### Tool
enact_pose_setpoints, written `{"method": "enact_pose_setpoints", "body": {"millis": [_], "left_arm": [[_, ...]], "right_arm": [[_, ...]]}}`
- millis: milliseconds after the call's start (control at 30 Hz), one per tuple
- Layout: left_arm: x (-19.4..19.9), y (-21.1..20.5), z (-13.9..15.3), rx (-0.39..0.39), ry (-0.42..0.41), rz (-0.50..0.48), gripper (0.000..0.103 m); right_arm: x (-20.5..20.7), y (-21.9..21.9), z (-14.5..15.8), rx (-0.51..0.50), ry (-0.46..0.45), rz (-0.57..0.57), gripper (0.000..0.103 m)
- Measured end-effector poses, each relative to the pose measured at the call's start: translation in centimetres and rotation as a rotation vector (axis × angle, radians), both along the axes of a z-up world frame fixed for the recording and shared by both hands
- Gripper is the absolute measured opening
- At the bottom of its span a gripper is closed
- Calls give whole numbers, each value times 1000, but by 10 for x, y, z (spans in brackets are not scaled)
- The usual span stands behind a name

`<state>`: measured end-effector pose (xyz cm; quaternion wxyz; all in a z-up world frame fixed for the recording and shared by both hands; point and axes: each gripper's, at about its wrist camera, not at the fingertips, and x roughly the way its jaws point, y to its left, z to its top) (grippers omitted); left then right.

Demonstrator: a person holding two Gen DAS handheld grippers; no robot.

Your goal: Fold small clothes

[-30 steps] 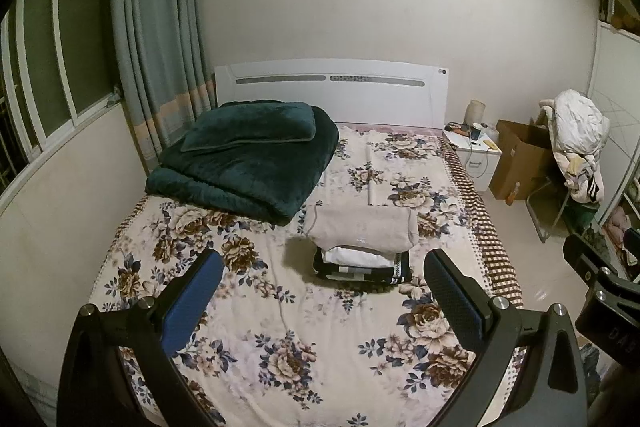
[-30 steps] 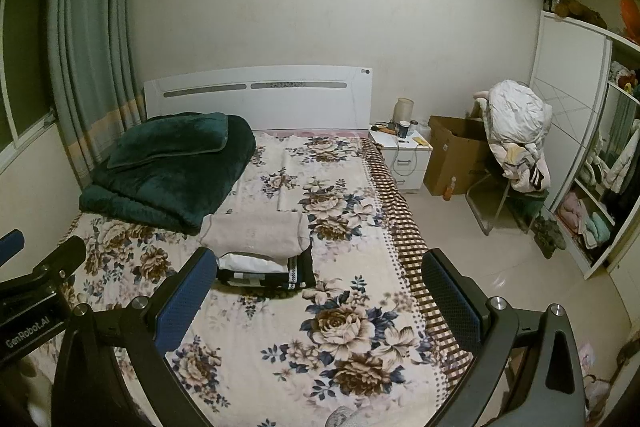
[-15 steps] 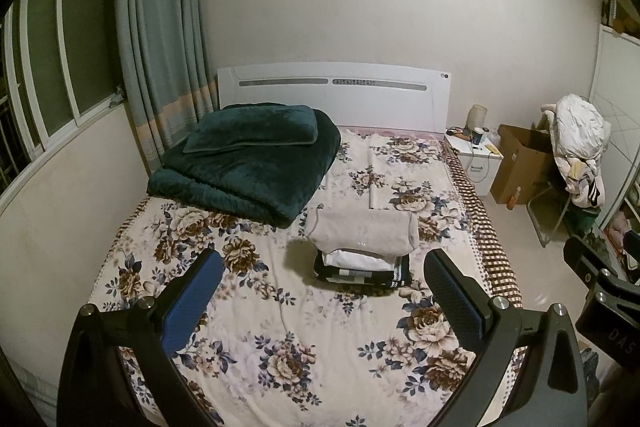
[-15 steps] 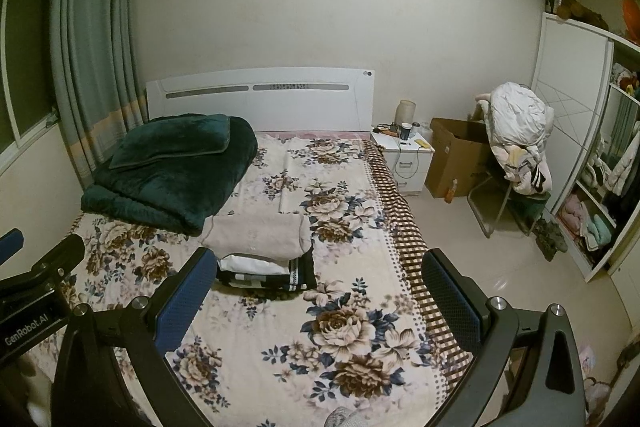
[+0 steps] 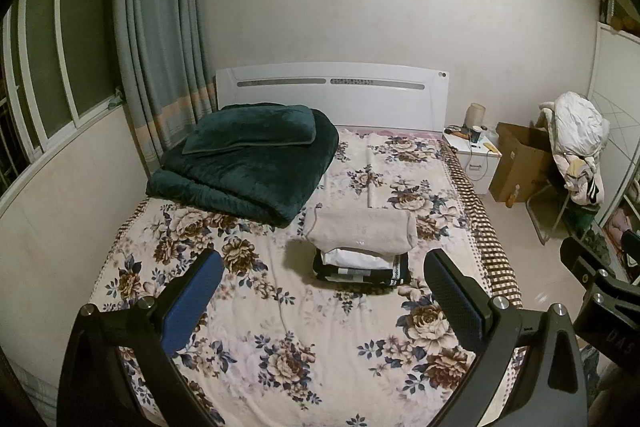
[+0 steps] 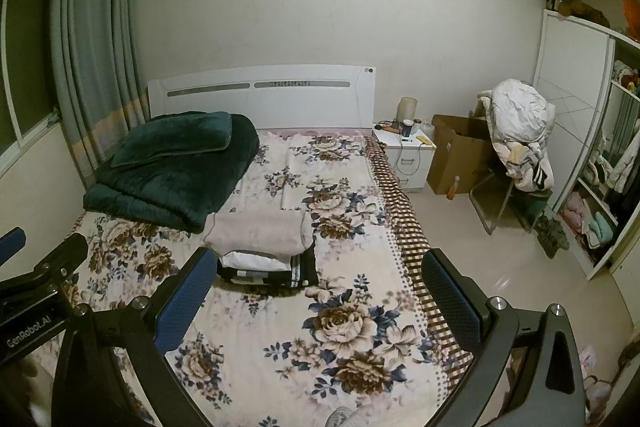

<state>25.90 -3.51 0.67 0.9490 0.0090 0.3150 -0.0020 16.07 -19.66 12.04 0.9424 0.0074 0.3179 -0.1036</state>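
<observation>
Small folded clothes stack (image 5: 360, 251) (image 6: 264, 247): we see a beige folded garment (image 5: 358, 231) on top, white folded piece (image 5: 356, 259) under it, black patterned piece (image 5: 362, 273) at the bottom. The stack sits mid-bed on the floral cream bedsheet (image 5: 280, 327), just beside the near corner of the dark green plush folded blanket (image 5: 244, 175); touching or not, we can't tell. A matching green pillow (image 5: 252, 129) lies on top of the blanket, up by the white headboard (image 5: 332, 91).

Left claw (image 5: 320, 291): fingers spread wide, nothing between them, held above the bed short of the stack. Right claw (image 6: 316, 289): also spread wide, nothing held, over the bed's right half, its blue-padded finger (image 6: 188, 291) overlapping the stack's left edge in view.

We note, right of the bed, a white nightstand (image 6: 404, 155), brown cardboard box (image 6: 456, 155), a chair piled with white clothing (image 6: 520, 131), and an open wardrobe (image 6: 600, 187). Teal curtain (image 5: 160, 39) on the left.
</observation>
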Motion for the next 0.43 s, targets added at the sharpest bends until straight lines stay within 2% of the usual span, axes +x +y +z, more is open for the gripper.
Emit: {"method": "enact_pose_setpoints", "body": {"millis": [433], "left_arm": [[-2,1,2,4,-7,6,103]], "right_arm": [[-2,1,0,-1,0,-7,103]]}}
